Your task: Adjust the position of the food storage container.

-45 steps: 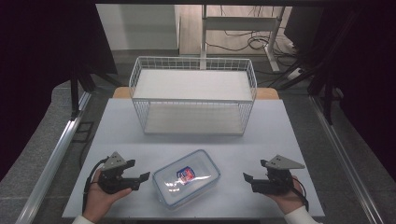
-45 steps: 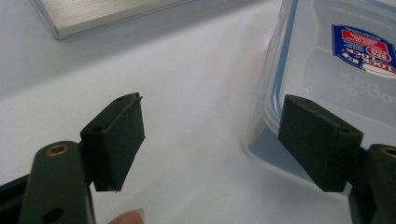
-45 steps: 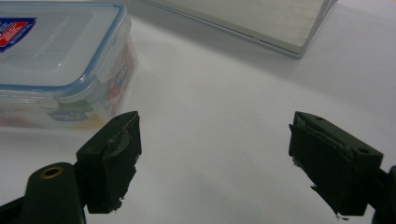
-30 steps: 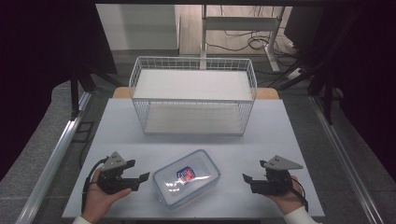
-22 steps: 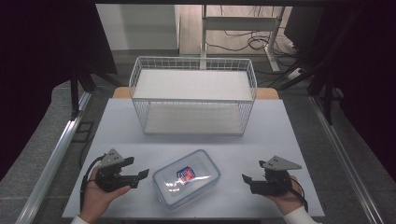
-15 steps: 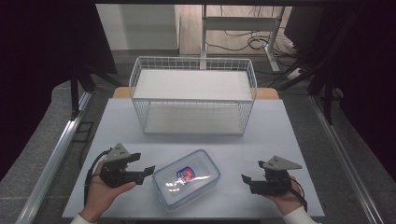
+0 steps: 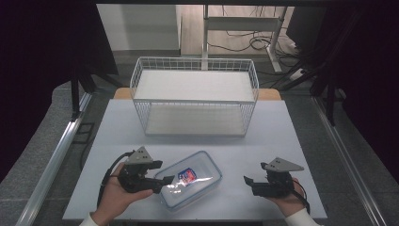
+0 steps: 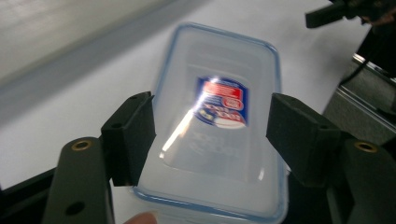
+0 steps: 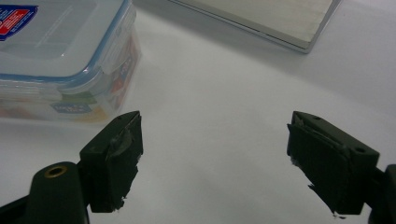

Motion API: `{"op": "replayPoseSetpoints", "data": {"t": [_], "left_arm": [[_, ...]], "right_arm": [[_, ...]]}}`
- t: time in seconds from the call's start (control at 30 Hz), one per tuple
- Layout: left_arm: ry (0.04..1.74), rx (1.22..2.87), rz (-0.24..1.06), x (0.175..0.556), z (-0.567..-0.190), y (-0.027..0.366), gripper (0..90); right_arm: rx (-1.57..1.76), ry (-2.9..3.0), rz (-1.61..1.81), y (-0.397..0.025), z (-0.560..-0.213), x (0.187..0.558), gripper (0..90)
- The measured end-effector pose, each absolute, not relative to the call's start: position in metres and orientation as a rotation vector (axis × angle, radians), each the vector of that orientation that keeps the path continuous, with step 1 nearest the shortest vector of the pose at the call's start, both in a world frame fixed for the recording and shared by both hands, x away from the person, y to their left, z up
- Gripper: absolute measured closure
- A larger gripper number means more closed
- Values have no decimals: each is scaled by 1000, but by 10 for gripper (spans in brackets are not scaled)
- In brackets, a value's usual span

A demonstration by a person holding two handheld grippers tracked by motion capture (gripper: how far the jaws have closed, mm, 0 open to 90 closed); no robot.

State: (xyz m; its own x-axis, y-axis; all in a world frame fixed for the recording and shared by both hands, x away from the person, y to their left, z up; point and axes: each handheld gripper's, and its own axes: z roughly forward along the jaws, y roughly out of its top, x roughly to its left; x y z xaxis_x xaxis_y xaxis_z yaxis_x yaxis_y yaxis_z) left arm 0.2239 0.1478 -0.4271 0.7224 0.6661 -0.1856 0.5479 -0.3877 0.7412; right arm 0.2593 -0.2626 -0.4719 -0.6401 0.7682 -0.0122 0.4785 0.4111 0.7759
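In the high view, a clear rectangular plastic container with a blue-rimmed lid and a red-and-blue label (image 7: 188, 180) is lying at the lower middle of the frame on the white surface (image 7: 291, 136). The left claw (image 7: 159, 178) is sitting at the lower left, held in a hand (image 7: 113, 197), with its jaws spread wide around the container's near-left end. The right claw (image 7: 248, 181) is sitting at the lower right in the other hand (image 7: 282, 200), well apart from the container, its jaws spread. A white wire basket (image 7: 195, 96) is standing in the upper middle of the frame, beyond the container.

In the left gripper view, the container (image 8: 219, 116) is lying between the two black jaws, which are standing wide on either side of it; whether they are touching its sides is hard to tell. The right claw (image 8: 327, 16) is showing at the upper right corner.

In the right gripper view, the jaws are standing wide over bare surface (image 9: 215, 93) and gripping nothing. The container (image 9: 60, 51) is sitting at the upper left of the frame, its side showing coloured print. The basket's pale base (image 9: 275, 18) is lying along the upper right.
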Motion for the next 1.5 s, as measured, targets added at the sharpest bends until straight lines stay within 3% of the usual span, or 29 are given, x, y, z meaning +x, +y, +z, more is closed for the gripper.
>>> {"op": "replayPoseSetpoints", "data": {"t": [0.13, 0.17, 0.47, 0.67, 1.1, 1.5], "left_arm": [[878, 2118, 157, 218, -431, 140, 403], [861, 2128, 139, 217, -433, 137, 467], [736, 2201, -17, 202, -450, 107, 718], [673, 2272, -55, 193, -458, 91, 877], [678, 2396, -40, 188, -480, 81, 896], [679, 2402, -36, 192, -482, 83, 898]], "right_arm": [[1070, 2306, 1089, -262, -472, 259, 187], [1067, 2309, 1085, -262, -472, 259, 187], [1062, 2319, 1071, -262, -474, 260, 189], [1060, 2320, 1063, -262, -474, 259, 189], [1057, 2331, 1038, -261, -477, 260, 189], [1055, 2336, 1017, -261, -477, 260, 190]]}}
